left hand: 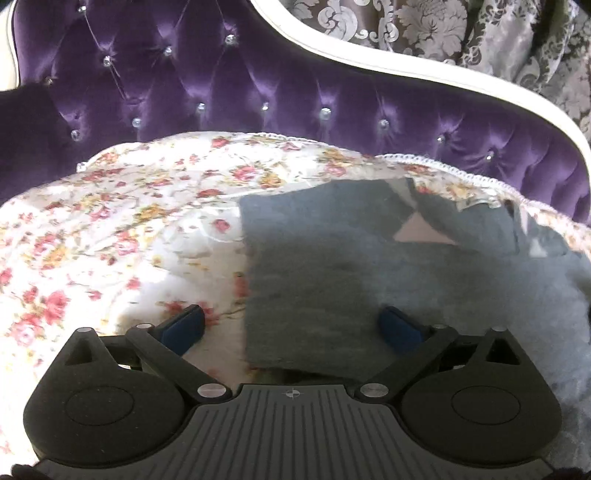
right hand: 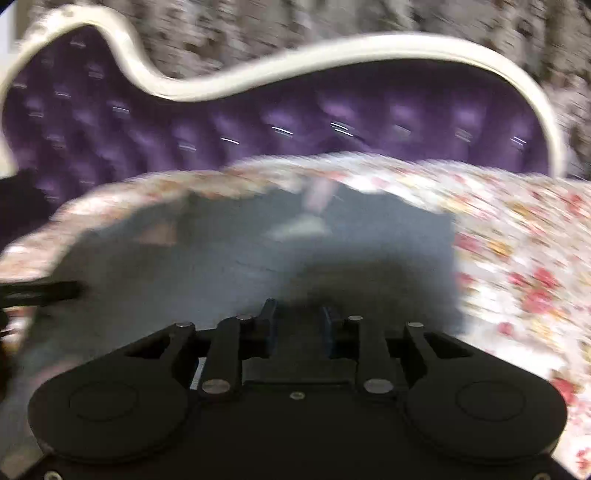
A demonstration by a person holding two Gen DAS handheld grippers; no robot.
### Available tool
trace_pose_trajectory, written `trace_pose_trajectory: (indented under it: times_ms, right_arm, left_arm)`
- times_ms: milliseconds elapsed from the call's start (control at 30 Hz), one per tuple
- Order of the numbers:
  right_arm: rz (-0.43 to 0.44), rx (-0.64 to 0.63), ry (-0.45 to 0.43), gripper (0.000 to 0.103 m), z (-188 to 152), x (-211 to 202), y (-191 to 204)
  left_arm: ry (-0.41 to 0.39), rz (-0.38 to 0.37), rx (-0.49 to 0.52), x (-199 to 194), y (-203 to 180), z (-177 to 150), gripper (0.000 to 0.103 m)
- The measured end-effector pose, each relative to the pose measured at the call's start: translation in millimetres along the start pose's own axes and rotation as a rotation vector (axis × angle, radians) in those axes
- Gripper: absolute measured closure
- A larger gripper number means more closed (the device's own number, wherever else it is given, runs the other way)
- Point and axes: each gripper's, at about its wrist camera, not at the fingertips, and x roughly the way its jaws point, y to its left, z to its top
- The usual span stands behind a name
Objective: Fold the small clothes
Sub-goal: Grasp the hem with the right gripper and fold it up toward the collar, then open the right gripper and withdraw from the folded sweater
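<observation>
A grey garment [left hand: 332, 266] lies spread on a floral sheet [left hand: 110, 221], with a pale pink patch near its far edge. My left gripper [left hand: 291, 325] is open wide just above the garment's near left edge, one finger over the sheet and one over the cloth. In the blurred right wrist view the same garment [right hand: 240, 258] fills the middle. My right gripper [right hand: 297, 328] hovers over its near part with the fingers partly open and nothing between them. A dark bar at that view's left edge [right hand: 40, 291] looks like the left gripper.
A purple tufted headboard [left hand: 258, 88] with a cream frame [left hand: 369, 62] rises behind the sheet. A patterned grey curtain [left hand: 461, 29] hangs behind it. The sheet [right hand: 517, 258] extends right of the garment.
</observation>
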Motion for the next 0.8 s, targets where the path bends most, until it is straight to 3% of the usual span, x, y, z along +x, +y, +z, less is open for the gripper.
trace_pose_trajectory:
  times_ms: [67,200,267,333,400,467,567,800]
  right_arm:
    - [-0.004,0.074,-0.016,0.075,0,-1,-19]
    - [-0.033,0.064,-0.024,0.073,0,-7,-23]
    - [-0.036,0.051,-0.041,0.065,-1,-16,-23]
    - [-0.035,0.050,-0.066,0.041,-2,-29,-23]
    - [-0.010,0.050,-0.093,0.033,-1,-44,-24]
    - [-0.004,0.040,-0.107,0.032,-6,-64,-24]
    - [0.030,0.036,-0.108,0.019,-16,-90,-23]
    - [0.111,0.087,-0.086,0.014,-61,-155,-21]
  left_arm:
    - [0.003,-0.003,-0.002,-1,3,-1,0.000]
    - [0.005,0.001,0.000,-3,0,1,0.000]
    - [0.019,-0.011,-0.026,-7,3,2,0.000]
    - [0.034,-0.040,-0.058,-18,8,1,0.001]
    - [0.028,-0.068,-0.078,-36,12,-5,0.000]
    - [0.015,-0.080,-0.079,-55,15,-13,0.000]
    - [0.012,-0.119,-0.075,-86,17,-30,0.000]
    - [0.033,-0.187,-0.058,-154,11,-82,0.000]
